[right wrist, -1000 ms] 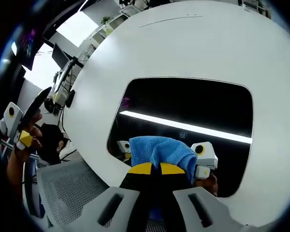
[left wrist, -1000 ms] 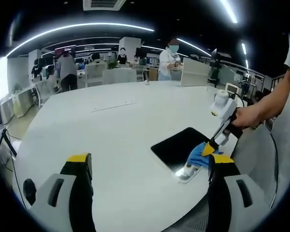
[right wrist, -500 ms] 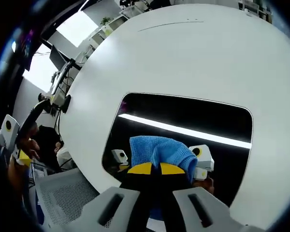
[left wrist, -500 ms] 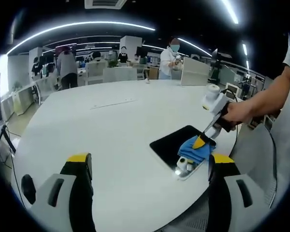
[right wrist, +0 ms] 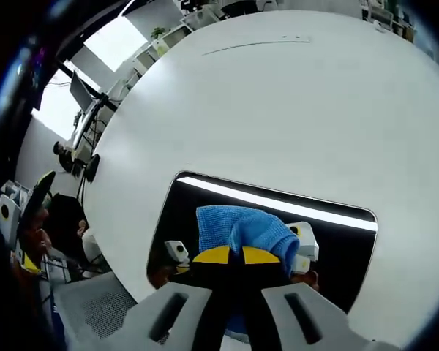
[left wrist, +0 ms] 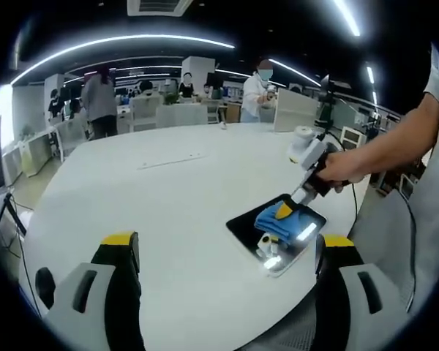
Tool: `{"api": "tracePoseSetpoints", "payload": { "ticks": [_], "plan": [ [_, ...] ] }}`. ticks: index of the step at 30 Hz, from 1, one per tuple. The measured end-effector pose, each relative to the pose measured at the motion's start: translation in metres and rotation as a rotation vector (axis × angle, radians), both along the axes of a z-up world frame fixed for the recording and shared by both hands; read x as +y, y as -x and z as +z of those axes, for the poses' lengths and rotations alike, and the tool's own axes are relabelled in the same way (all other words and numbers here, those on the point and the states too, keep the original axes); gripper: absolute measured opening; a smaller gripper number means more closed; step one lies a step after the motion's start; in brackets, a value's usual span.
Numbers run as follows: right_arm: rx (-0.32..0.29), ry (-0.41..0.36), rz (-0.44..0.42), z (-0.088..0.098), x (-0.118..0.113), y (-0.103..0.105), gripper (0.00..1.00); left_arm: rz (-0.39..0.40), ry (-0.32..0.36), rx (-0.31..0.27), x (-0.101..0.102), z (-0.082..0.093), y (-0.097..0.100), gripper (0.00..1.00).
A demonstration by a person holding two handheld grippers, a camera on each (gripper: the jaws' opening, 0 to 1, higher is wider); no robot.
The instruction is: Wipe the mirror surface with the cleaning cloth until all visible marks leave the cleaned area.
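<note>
A dark rectangular mirror (left wrist: pixel 257 227) (right wrist: pixel 336 245) lies flat on the white round table (left wrist: pixel 168 205), near its right front edge. My right gripper (right wrist: pixel 230 254) (left wrist: pixel 284 212) is shut on a blue cleaning cloth (right wrist: pixel 238 228) (left wrist: pixel 269 218) and presses it onto the mirror's middle. The glass reflects a ceiling light strip and the gripper. My left gripper (left wrist: pixel 227 248) hangs open over the table's near side, left of the mirror, with nothing between its fingers.
A thin strip (left wrist: pixel 172 159) lies on the far part of the table. A mesh chair (right wrist: pixel 95 311) stands by the table edge near the mirror. Several people and desks (left wrist: pixel 183 102) fill the room behind.
My right gripper has slid the cloth from the mirror's near corner up toward its middle and far side. The left gripper has stayed in place, open.
</note>
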State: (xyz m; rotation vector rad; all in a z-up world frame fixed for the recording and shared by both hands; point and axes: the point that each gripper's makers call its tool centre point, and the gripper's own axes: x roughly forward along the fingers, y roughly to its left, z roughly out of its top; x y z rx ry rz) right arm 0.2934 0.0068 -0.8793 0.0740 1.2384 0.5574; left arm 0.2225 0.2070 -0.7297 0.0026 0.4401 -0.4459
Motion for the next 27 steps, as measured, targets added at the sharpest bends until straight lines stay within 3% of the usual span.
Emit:
{"api": "tracePoseSetpoints", "payload": {
  "ticks": [7, 17, 27],
  "plan": [
    [-0.014, 0.022, -0.002, 0.0, 0.001, -0.018, 0.0, 0.007, -0.003, 0.024, 0.007, -0.014, 0.004, 0.99],
    [-0.037, 0.048, -0.015, 0.0, 0.007, -0.037, 0.0, 0.02, 0.015, 0.009, 0.006, -0.005, 0.005, 0.99],
    [-0.039, 0.041, 0.003, -0.001, 0.005, -0.036, 0.0, 0.032, 0.004, 0.009, 0.014, -0.002, 0.007, 0.99]
  ]
}}
